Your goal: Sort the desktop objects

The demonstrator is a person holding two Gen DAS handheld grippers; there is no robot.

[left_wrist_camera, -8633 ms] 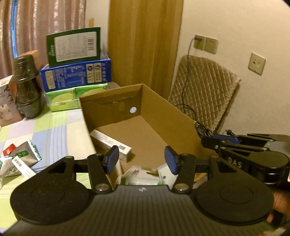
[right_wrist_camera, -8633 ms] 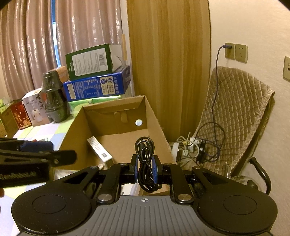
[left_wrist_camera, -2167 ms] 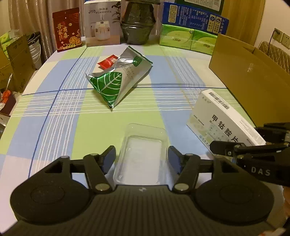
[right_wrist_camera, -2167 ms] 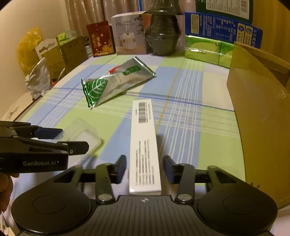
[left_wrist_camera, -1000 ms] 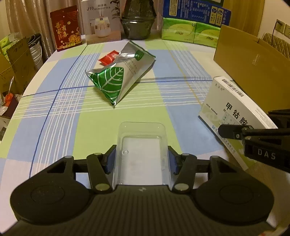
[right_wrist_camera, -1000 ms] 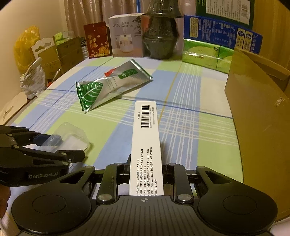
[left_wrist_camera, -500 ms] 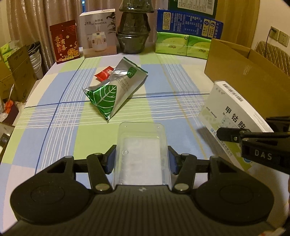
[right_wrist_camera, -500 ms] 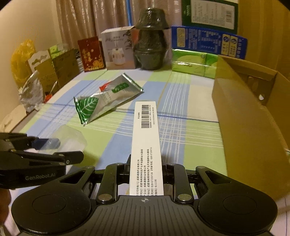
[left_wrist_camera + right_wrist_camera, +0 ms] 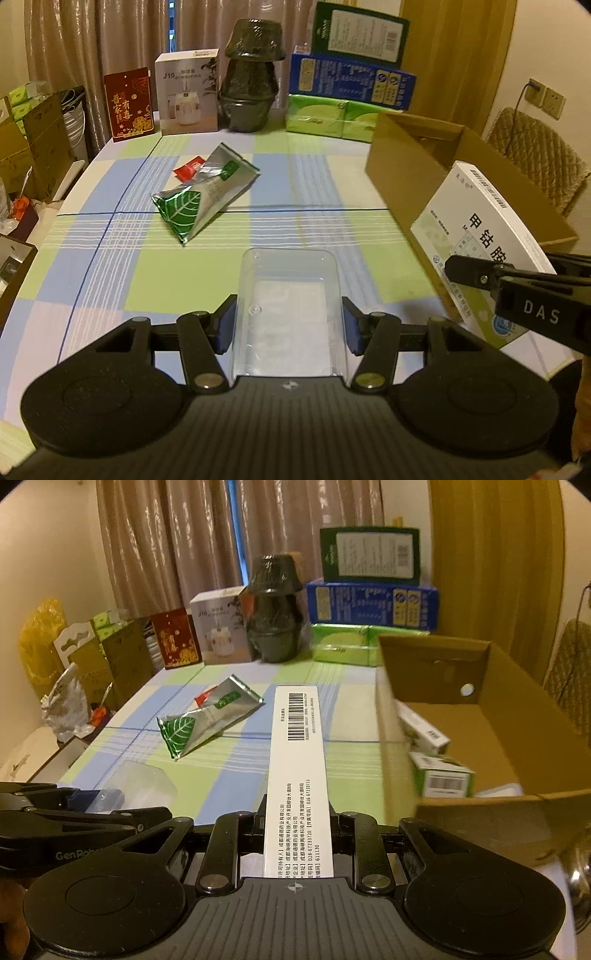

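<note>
My left gripper is shut on a clear plastic tray and holds it above the checked tablecloth. My right gripper is shut on a long white medicine box, raised above the table just left of the open cardboard box. The medicine box also shows at the right of the left wrist view, in front of the cardboard box. A silver and green leaf pouch and a small red packet lie mid-table. The cardboard box holds several small boxes.
Along the far table edge stand a red packet, a white humidifier box, a dark pot, and green tissue packs under blue and green cartons. Boxes and bags crowd the floor at left. A padded chair stands at right.
Both grippers closed on their objects about a second ago and have since lifted them. The right gripper has risen and turned toward the cardboard box, whose inside now shows.
</note>
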